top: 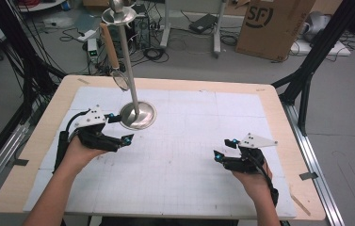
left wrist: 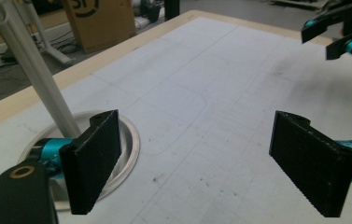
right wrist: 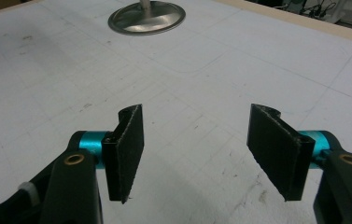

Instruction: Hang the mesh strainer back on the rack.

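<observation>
Stand (top: 129, 61): round metal base (top: 138, 115) on the mat (top: 189, 141) at upper left of centre, pole rising near-upright with a slight lean toward the far edge, a small dish on top and a wood-handled strainer (top: 111, 52) hanging off it. Left gripper (top: 118, 128) sits just beside the base on its near-left side, jaws open and empty; in the left gripper view the base (left wrist: 127, 140) lies right behind the left jaw. Right gripper (top: 225, 148), open and empty too, is well apart across the mat. Left hand is clearly the nearer for the stand, likely a short reach forward and right.
</observation>
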`<state>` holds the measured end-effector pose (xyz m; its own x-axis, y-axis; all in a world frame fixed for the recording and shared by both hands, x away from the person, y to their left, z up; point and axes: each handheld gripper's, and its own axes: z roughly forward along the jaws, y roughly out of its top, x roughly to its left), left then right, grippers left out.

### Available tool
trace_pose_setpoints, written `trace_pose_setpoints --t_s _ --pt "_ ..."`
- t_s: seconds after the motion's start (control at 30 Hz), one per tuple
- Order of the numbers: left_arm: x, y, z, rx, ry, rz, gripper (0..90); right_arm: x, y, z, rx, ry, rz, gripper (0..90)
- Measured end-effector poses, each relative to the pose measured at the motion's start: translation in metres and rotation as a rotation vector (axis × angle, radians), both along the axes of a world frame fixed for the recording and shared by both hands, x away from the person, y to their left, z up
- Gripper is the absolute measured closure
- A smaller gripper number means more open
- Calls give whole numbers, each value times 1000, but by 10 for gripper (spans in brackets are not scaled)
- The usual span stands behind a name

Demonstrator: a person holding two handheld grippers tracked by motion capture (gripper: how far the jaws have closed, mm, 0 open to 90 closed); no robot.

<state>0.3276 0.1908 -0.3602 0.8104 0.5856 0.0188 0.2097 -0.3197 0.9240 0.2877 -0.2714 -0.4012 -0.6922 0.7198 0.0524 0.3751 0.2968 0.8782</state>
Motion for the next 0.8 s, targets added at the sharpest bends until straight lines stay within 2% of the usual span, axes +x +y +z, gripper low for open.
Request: trace_pose_setpoints --t_s 0.13,0.2,0.47,0.6,0.8 --pt "-1 -3 -9 1 12 4 173 1 -1 0 6 -2 1 358" --pt "0 -4 -12 16 16 7 173 1 -2 -1 4 0 1 358" --pt "-2 -9 -20 11 29 -5 173 2 0 -2 2 6 9 357" --pt "-3 -9 -24 40 29 13 173 2 0 -2 12 9 9 357" --pt "-2 -10 -26 30 31 18 173 4 -1 -3 16 18 10 357"
